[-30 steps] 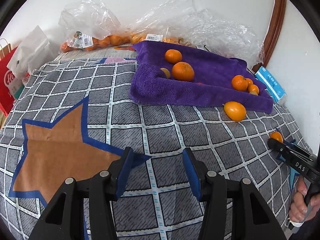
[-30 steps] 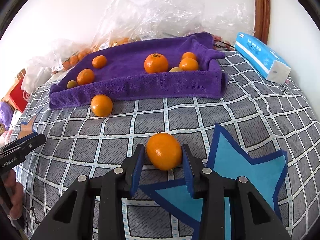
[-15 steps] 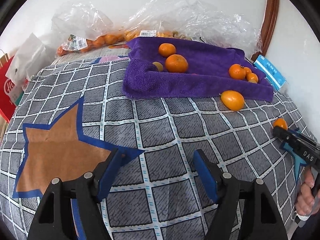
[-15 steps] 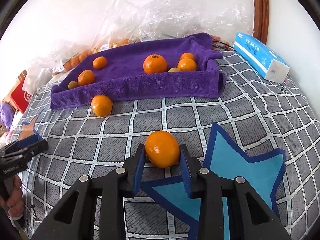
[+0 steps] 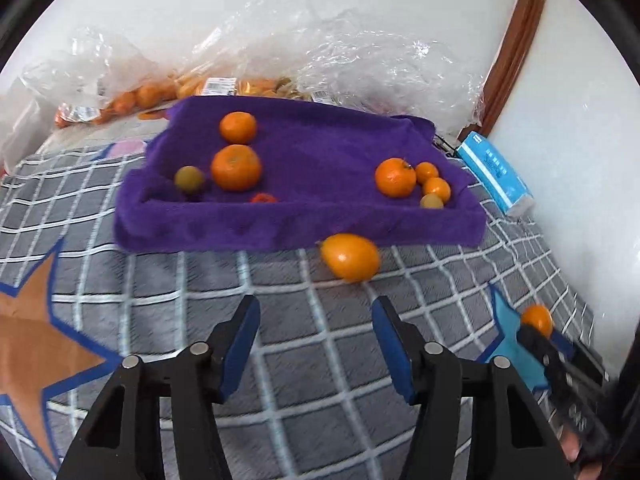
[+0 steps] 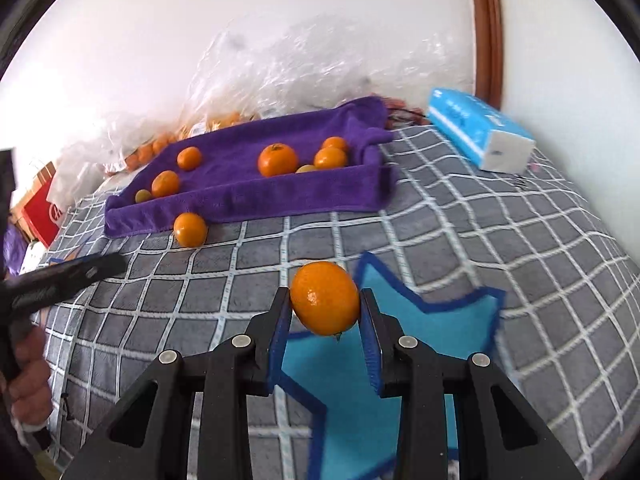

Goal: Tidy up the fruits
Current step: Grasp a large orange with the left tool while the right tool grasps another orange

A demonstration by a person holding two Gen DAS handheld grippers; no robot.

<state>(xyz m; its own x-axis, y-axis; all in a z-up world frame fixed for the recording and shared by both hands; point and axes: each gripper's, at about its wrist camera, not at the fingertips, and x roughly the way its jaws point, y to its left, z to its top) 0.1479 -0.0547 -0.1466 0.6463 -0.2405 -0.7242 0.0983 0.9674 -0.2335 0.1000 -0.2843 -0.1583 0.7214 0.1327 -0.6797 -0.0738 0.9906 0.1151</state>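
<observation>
The right gripper (image 6: 323,300) was clamped on an orange (image 6: 325,298), its two blue pads pressed against the fruit's sides and the fruit lifted clear of the checked blanket (image 6: 480,240); the orange hung in front of the purple towel (image 6: 280,196), nearer the camera than the towel's front fold. The left gripper (image 5: 316,312) stood apart with nothing between its pads; its jaws had just been closing from a wider spread, and they pointed at bare blanket in front of the towel. A loose orange (image 5: 351,257) lay on the blanket just against the towel's front edge, beyond the left gripper's tips and not touched by them. On the towel sat several more oranges, two with a small greenish fruit (image 5: 189,179) at its left side and a cluster at its right corner. A blue tissue pack (image 6: 480,136) lay to the right of the towel, near the wall.

In the left wrist view the right gripper showed only as a dark blurred shape at the edge, its held orange half hidden behind a finger; the person's hand (image 6: 28,384) was cut off by the frame. Behind the towel, crumpled clear plastic bags (image 5: 360,60) veiled more fruit, too blurred to count; one small red-orange thing by the towel's front fold was mostly hidden.
</observation>
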